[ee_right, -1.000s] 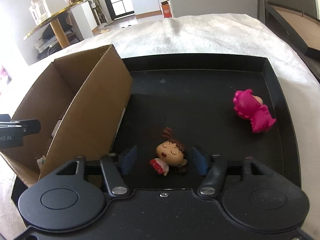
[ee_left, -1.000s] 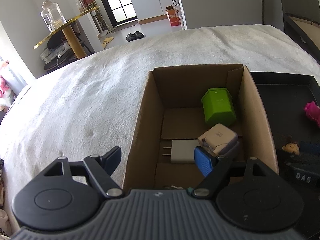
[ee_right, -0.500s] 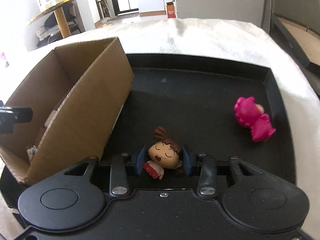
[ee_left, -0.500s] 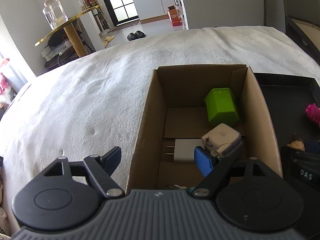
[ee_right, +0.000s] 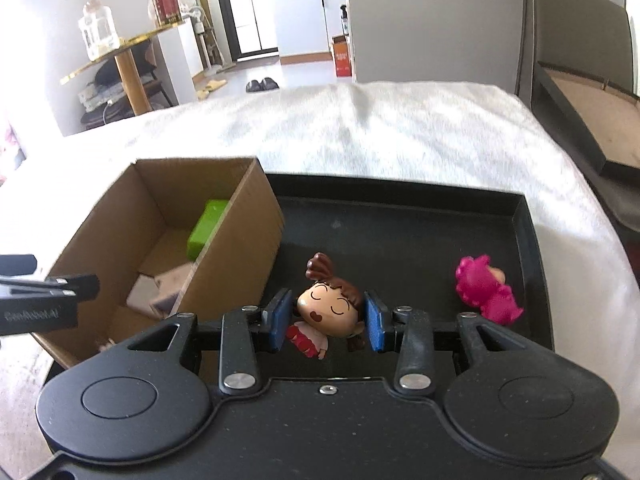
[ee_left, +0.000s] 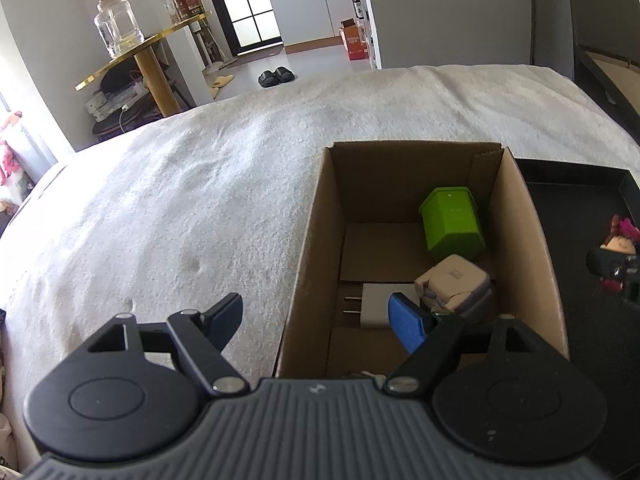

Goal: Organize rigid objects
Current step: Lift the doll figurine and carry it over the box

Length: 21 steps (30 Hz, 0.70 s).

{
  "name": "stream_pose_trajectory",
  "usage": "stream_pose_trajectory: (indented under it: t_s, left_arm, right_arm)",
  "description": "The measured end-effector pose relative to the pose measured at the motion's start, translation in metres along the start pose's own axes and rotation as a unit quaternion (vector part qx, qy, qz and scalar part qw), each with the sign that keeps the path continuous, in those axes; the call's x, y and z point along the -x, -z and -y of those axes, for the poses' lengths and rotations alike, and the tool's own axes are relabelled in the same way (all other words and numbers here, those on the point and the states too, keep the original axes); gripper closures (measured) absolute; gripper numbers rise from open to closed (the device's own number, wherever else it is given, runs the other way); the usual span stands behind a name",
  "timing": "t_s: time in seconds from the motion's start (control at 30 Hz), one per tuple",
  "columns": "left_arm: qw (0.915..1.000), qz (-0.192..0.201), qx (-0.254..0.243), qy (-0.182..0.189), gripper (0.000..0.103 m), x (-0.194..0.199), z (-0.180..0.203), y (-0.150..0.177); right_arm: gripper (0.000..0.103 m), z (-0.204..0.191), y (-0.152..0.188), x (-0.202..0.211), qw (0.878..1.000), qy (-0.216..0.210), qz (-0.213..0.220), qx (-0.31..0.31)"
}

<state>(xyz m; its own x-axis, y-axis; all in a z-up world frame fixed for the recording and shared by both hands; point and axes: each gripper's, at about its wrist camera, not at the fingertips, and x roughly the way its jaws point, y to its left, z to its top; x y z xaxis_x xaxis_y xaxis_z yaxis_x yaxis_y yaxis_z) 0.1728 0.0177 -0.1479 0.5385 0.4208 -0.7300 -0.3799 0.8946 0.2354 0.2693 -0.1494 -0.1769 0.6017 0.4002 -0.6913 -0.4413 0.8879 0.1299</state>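
Note:
My right gripper (ee_right: 328,320) is shut on a brown-haired doll figure (ee_right: 332,310) and holds it above the black tray (ee_right: 400,208). A pink figure (ee_right: 486,290) lies on the tray at the right. The cardboard box (ee_left: 524,240) stands left of the tray and holds a green block (ee_left: 452,222), a beige charger (ee_left: 456,280) and a white plug adapter (ee_left: 376,306). My left gripper (ee_left: 320,318) is open and empty, straddling the box's near left wall. The held doll also shows in the left wrist view (ee_left: 618,242).
Box and tray sit on a white fluffy blanket (ee_left: 180,208). A gold round side table (ee_left: 136,52) with a glass jar stands beyond it at the left. A dark frame (ee_right: 580,92) leans at the right edge.
My right gripper closed on the brown-haired doll and lifted it off the tray. The left gripper stayed open and drew back slightly from the box.

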Motion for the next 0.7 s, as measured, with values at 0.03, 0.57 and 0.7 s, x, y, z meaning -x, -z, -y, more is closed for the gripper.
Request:
stream_pose_trajectory:
  t_s: [0.03, 0.57, 0.7]
  left_arm:
    - [1.0, 0.001, 0.002, 0.0, 0.024, 0.0, -0.002, 0.0]
    - [0.9996, 0.008, 0.025, 0.006, 0.025, -0.003, -0.017, 0.003]
    - [0.9994, 0.008, 0.03, 0.013, 0.028, -0.005, -0.02, 0.005]
  right_arm:
    - [0.065, -0.002, -0.003, 0.002, 1.0, 0.0, 0.003, 0.0]
    - [0.065, -0.027, -0.027, 0.015, 0.999, -0.015, 0.038, 0.014]
    - [0.065, -0.035, -0.031, 0.016, 0.999, -0.023, 0.045, 0.017]
